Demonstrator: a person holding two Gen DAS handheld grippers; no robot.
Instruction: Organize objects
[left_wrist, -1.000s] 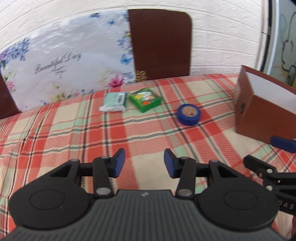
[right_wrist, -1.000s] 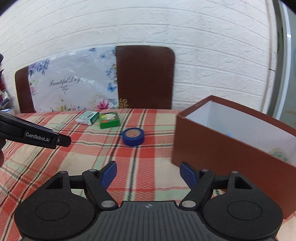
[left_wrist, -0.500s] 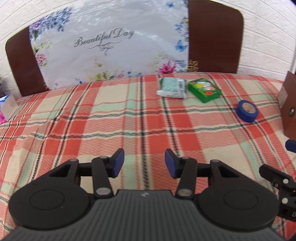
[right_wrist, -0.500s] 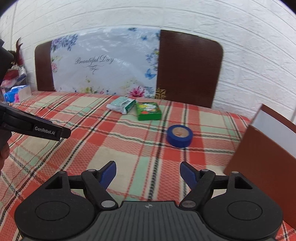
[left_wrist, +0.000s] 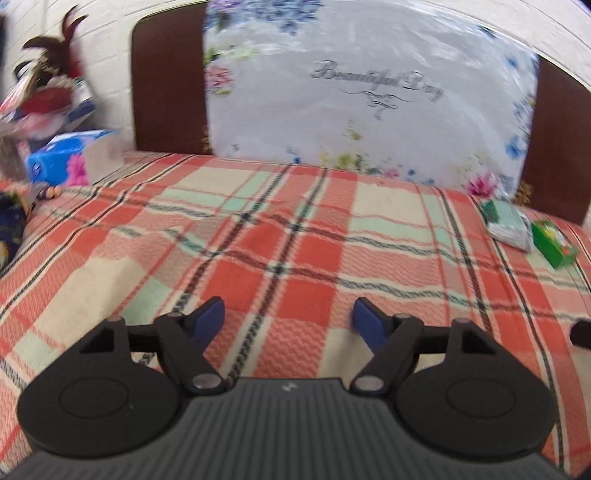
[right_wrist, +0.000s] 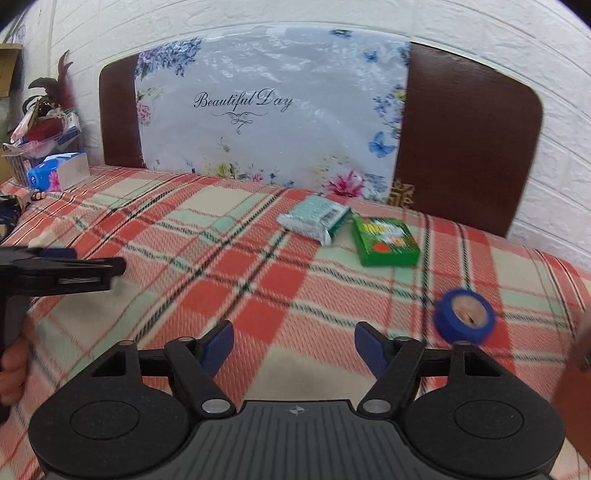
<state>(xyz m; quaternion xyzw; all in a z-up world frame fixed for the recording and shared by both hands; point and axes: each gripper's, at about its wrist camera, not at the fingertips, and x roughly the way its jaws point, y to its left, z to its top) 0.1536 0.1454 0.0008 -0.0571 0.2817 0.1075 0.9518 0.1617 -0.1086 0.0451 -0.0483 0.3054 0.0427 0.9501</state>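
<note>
Both tongs empty, hovering over the red, cream and green plaid cloth (right_wrist: 258, 280) covering the table. Left tongs (left_wrist: 288, 319) stand wide apart, having just been opening, nothing between them; right tongs (right_wrist: 293, 343) also apart, having just been closing a little, likewise on nothing. Ahead and right of the right tongs lie the loose things: a pale green plastic-wrapped packet (right_wrist: 316, 218) just beside a flat green printed carton (right_wrist: 384, 240), and nearer, off the right fingertip, a blue roll of tape (right_wrist: 465, 315) lying flat, blurred. They sit spread out, probably waiting to be gathered; the wide spread of the left tongs suggests readiness for a pick. The left view catches only the packet (left_wrist: 508, 225) and carton (left_wrist: 554, 243) at its far right edge, no tape; it shows more of the blue tissue box (left_wrist: 70, 162) at far left. The right view alone shows the left tongs from the side (right_wrist: 74, 269), with fingers on the handle, and a brown edge at far right, too cropped to identify.
</note>
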